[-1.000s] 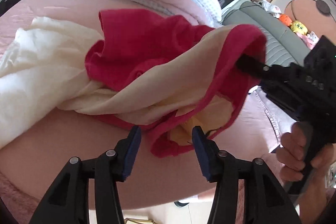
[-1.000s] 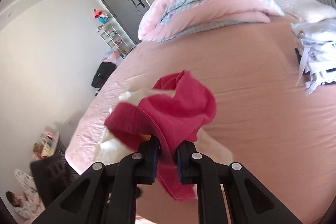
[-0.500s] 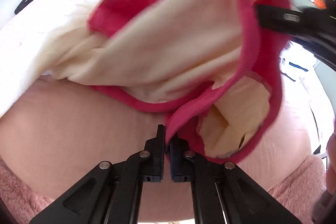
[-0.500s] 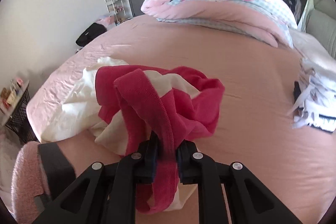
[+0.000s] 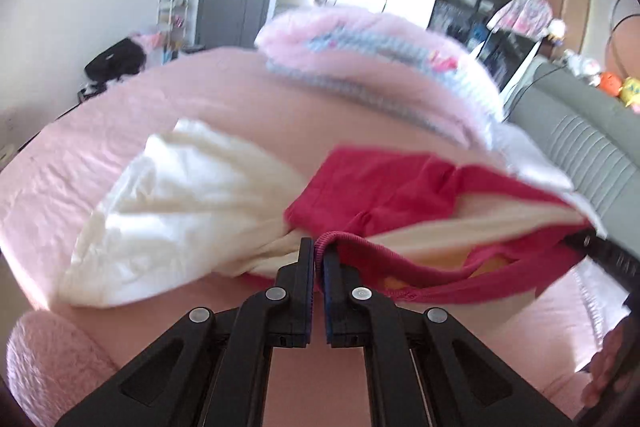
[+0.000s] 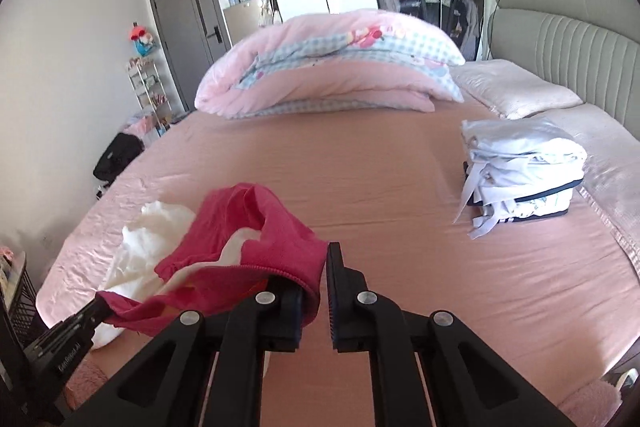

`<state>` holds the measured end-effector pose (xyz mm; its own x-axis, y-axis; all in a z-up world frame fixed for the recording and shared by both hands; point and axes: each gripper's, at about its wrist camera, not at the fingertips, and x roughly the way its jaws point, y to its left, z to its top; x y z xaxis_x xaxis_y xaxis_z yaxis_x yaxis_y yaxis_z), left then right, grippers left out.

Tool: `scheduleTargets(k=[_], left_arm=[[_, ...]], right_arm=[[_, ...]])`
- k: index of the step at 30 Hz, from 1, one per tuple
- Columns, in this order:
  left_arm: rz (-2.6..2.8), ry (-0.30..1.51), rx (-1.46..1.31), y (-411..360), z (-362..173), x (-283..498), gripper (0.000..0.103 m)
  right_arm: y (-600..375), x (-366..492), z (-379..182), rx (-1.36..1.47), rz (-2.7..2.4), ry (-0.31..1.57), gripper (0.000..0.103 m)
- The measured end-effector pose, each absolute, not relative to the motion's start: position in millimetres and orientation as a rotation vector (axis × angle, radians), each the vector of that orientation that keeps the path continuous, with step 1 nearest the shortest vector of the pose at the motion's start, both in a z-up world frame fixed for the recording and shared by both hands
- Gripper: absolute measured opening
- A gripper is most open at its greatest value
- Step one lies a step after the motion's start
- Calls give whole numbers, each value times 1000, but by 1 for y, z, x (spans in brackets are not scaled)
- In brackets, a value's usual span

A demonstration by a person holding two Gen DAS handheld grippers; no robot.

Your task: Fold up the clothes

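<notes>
Red garment stretched above pink bed, hem pinched by left gripper and right gripper; white cloth beside it.

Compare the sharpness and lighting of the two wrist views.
Left wrist: motion-blurred, with the folded quilt and red garment smeared, and the white garment glaring in sunlight. Right wrist: sharp, evenly daylit, with the headboard bowed by fisheye distortion.

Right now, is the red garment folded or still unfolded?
Unfolded: the red garment hangs bunched between the left gripper and right gripper, its ribbed edge stretched.
</notes>
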<state>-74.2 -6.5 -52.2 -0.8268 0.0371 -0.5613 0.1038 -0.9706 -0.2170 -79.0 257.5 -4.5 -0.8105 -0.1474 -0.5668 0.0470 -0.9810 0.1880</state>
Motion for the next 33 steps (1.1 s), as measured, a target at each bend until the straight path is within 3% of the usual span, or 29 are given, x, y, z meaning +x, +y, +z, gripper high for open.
scheduleTargets(k=[3, 7, 12, 15, 17, 19, 20, 21, 22, 23, 25, 27, 28, 33], left_arm=[[-3019, 308, 809, 1, -17, -65, 3], [-3010, 394, 941, -8, -26, -60, 4], [-2853, 656, 1384, -22, -105, -65, 4], [-2780, 718, 1527, -10, -132, -61, 4], [-2734, 745, 1603, -5, -142, -57, 8], [-2682, 723, 1664, 2, -151, -61, 21], [-2660, 726, 1683, 5, -153, -61, 25], [-2644, 739, 1707, 8, -157, -59, 34], [-2632, 755, 1734, 12, -162, -57, 41], [-2620, 759, 1766, 15, -167, -55, 42], [-2606, 672, 1808, 25, -177, -54, 42], [-2620, 597, 1813, 33, -182, -52, 36], [-2629, 576, 1807, 35, -181, -51, 24], [-2635, 530, 1763, 40, -171, -47, 10]], right_arm=[[254, -62, 29, 795, -2917, -205, 6], [254, -46, 49, 734, -2909, -241, 6], [250, -57, -19, 1100, -2800, -161, 7], [242, -59, -63, 1261, -2723, -20, 7], [236, -63, -81, 1305, -2693, 83, 10], [229, -70, -96, 1330, -2666, 174, 10], [223, -76, -104, 1340, -2639, 216, 14], [218, -84, -115, 1372, -2596, 262, 24], [212, -93, -127, 1421, -2538, 299, 27], [207, -99, -139, 1467, -2486, 322, 27], [201, -110, -156, 1526, -2413, 317, 26], [202, -116, -160, 1533, -2377, 188, 7], [204, -118, -159, 1528, -2368, 113, 7], [214, -121, -138, 1439, -2506, 32, 4]])
